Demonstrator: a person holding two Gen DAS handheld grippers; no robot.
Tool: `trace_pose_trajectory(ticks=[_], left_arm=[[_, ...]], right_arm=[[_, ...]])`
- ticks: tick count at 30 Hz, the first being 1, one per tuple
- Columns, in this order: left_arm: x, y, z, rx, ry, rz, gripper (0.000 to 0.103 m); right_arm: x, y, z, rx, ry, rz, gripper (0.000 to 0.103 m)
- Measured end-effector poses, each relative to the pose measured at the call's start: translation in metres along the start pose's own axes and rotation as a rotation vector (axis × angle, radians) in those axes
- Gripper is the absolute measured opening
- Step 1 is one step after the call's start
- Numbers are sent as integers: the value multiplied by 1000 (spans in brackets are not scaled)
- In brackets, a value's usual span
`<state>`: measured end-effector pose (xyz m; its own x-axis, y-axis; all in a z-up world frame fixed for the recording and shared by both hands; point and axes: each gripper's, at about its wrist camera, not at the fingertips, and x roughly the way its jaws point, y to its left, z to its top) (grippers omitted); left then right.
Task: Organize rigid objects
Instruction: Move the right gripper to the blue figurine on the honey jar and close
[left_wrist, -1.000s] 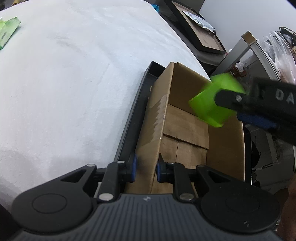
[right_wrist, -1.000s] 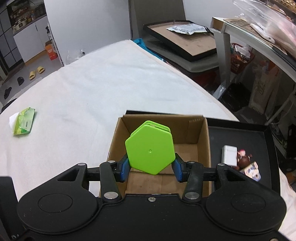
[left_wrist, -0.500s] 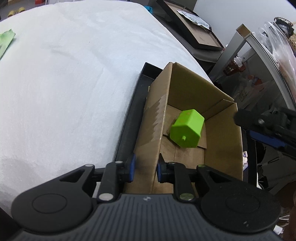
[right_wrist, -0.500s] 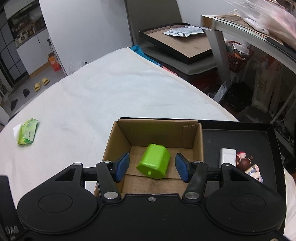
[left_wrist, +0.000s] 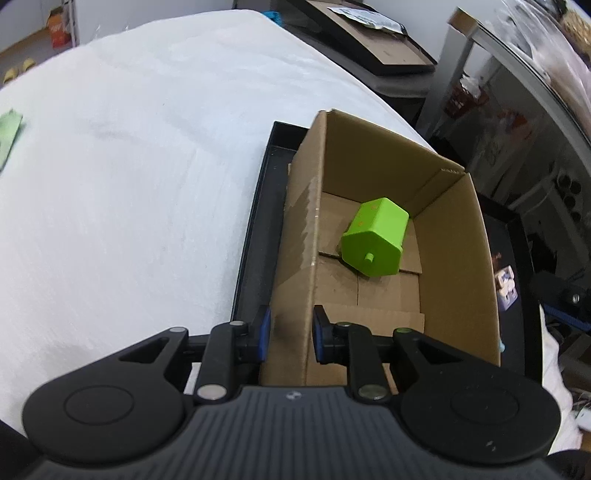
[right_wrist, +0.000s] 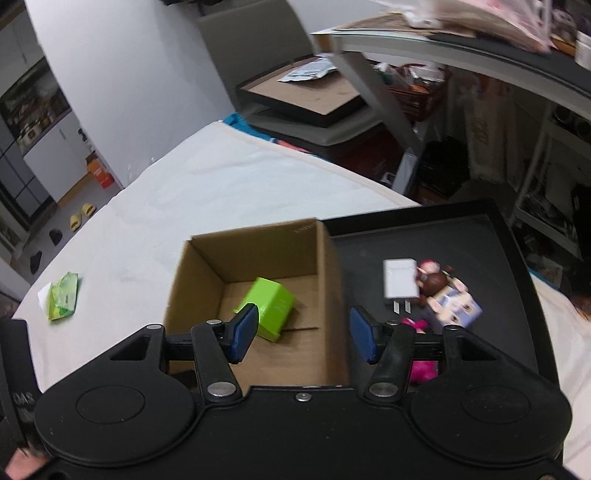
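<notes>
At the far left of the white-covered counter (right_wrist: 207, 192) lies a green packet (right_wrist: 63, 296), well apart from everything else. Further right, a black tray (left_wrist: 255, 236) sits on the counter, and an open cardboard box (left_wrist: 458, 251) stands in the tray's left part. The left gripper (left_wrist: 288, 334) straddles the box's near left wall (left_wrist: 295, 280): its blue-padded jaws are closed on that wall, one pad outside and one inside. On the box floor lies the green hexagonal block (left_wrist: 375, 242), tipped on its side with a small peg on the face turned toward the left wrist camera. It rests near the middle of the floor, nothing gripping it.

From the right wrist view, the same block (right_wrist: 271, 308) shows inside the box (right_wrist: 255, 254), partly behind the left pad of the right gripper (right_wrist: 303, 334). That gripper's jaws stand wide apart and hold nothing; it hovers above the box's right wall, so one pad is over the box and the other over the tray (right_wrist: 495, 236). In the tray's bare right part, beside the box, a white plug adapter (right_wrist: 400, 278) lies touching a cluster of small toy figures (right_wrist: 445, 295), with a pink item (right_wrist: 423, 365) nearer the gripper.
</notes>
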<state>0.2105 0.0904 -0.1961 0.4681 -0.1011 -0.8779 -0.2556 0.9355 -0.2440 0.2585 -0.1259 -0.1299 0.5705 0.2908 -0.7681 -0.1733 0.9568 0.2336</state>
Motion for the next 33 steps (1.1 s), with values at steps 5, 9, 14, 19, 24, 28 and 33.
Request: trace_pose_trajectory(ticks=[5,9,14,19,24,28,33], left_arm=[[-4,-10,4,33,2,30,28],[-5,-16,7,57,10,72,35],[-4,-20,9,52,33,88,42],[-4,-31,9,72,34,120,56],[-3,-43,7,109,44,147,64],[-2,-49,8,109,51,163,65],[-1,-52,9,87,51,187,65]], right_arm=[[-3,-34,-15,82,4,-1,56],[-5,-61,-27,148,7,2,58],[-8,-91,-37,231,-2,-5,74],[-1,-122,-46,340,3,-38,87],[10,-143,-55,451,33,-69,87],[13,-150,-60,483,25,-67,86],[28,-161,-62,530,73,-57,71]])
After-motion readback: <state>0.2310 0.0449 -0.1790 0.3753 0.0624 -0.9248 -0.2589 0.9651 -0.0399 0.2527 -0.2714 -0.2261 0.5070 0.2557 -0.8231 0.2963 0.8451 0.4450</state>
